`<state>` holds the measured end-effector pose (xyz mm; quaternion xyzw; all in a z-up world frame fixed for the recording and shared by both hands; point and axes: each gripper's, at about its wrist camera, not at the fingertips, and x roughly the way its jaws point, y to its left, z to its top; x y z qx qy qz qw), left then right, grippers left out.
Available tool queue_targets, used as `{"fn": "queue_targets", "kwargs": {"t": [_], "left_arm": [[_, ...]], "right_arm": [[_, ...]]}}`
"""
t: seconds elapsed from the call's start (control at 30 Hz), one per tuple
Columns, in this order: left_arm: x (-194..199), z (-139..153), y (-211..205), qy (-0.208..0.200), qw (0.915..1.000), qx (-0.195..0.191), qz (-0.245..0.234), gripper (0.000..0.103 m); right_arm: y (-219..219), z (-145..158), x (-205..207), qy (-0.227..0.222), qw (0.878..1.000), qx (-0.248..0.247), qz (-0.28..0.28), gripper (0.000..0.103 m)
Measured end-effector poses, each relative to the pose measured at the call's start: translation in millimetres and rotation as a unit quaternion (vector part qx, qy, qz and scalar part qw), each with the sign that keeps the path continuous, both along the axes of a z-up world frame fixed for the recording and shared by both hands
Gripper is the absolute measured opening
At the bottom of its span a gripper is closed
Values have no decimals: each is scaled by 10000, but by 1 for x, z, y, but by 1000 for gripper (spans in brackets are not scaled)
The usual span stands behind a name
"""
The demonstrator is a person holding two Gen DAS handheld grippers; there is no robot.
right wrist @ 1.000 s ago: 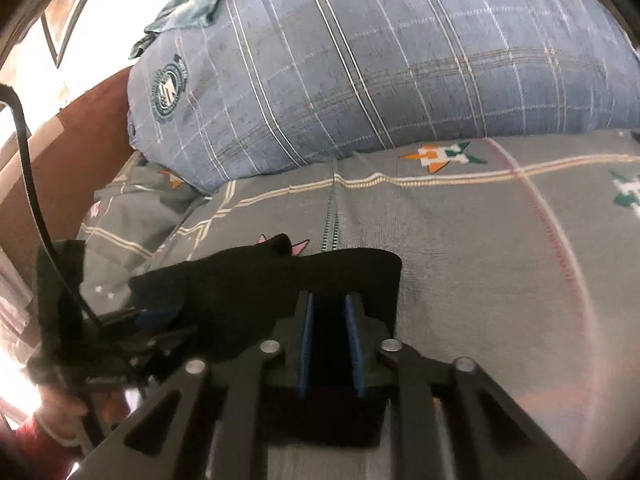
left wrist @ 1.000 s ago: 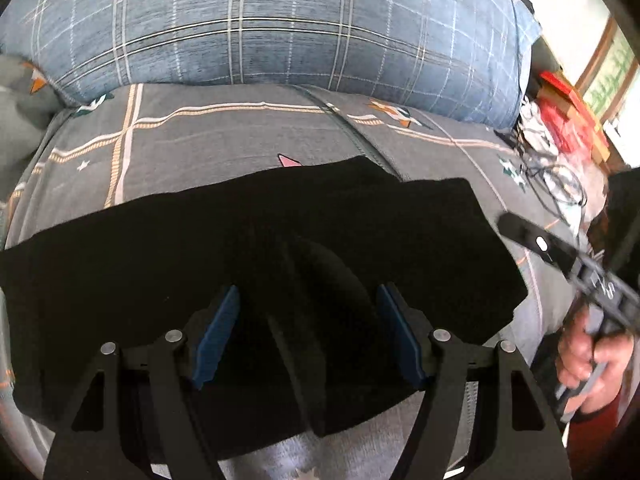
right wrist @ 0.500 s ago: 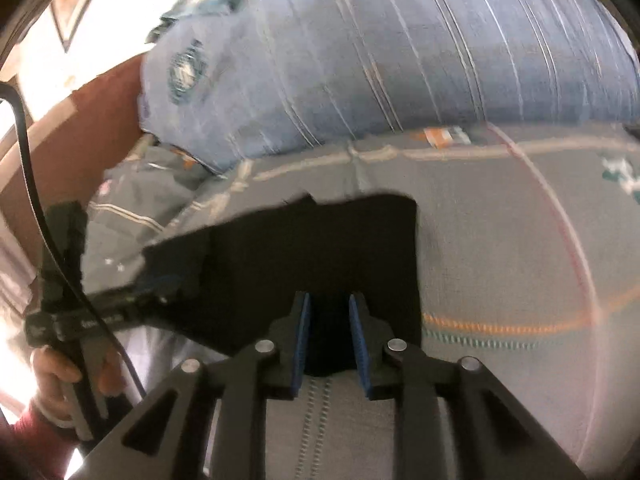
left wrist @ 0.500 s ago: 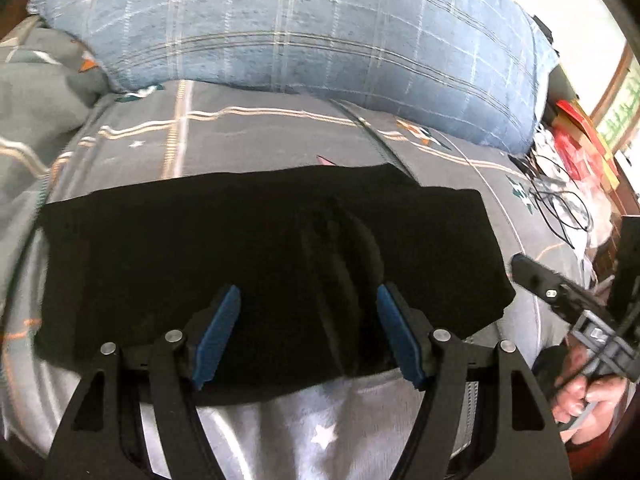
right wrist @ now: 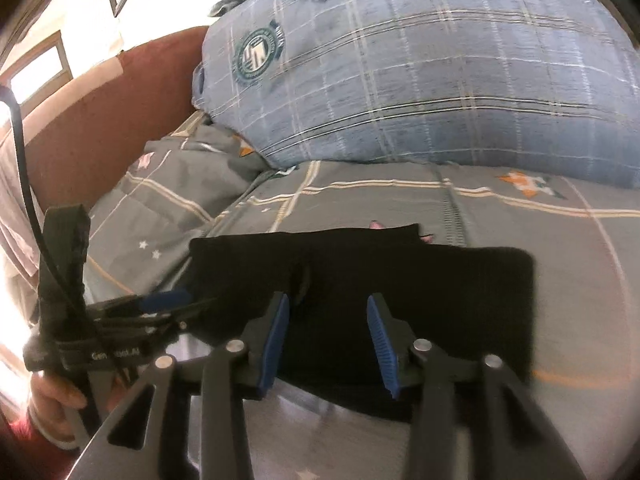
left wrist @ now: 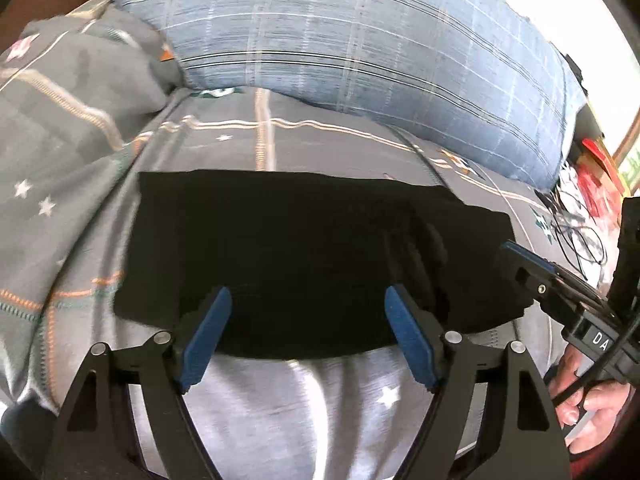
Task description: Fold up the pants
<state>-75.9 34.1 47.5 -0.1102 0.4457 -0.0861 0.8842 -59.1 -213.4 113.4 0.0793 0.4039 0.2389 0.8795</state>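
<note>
Pants [left wrist: 304, 256], black, lie as a compact folded rectangle on the grey bedspread [left wrist: 248, 148], near the bed's front edge and short of the blue plaid pillow [left wrist: 360, 48]. The left gripper [left wrist: 308, 332] and right gripper [right wrist: 326, 340] are both spread, holding nothing. Folding looks finished, though dark cloth hides the layers.

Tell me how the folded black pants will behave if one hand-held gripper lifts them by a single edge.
The black pants are probably floppy: they lie flat and follow the gray bedsheet, with soft creases near the right end. Lifted by one edge, the stacked layers would likely sag and fall open. They look light, thin cloth, so pushing would probably bunch them rather than slide them.
</note>
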Motion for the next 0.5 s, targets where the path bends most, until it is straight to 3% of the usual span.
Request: {"fn": "queue_targets", "kwargs": {"t": [0.23, 0.5], "left_arm": [[-15, -12, 52, 100, 9947, -637, 803, 85], [-26, -31, 82, 354, 9848, -936, 1422, 85]], "right_arm": [[41, -8, 19, 1, 9986, -190, 497, 52], [74, -23, 45, 179, 9962, -306, 796, 53]]}}
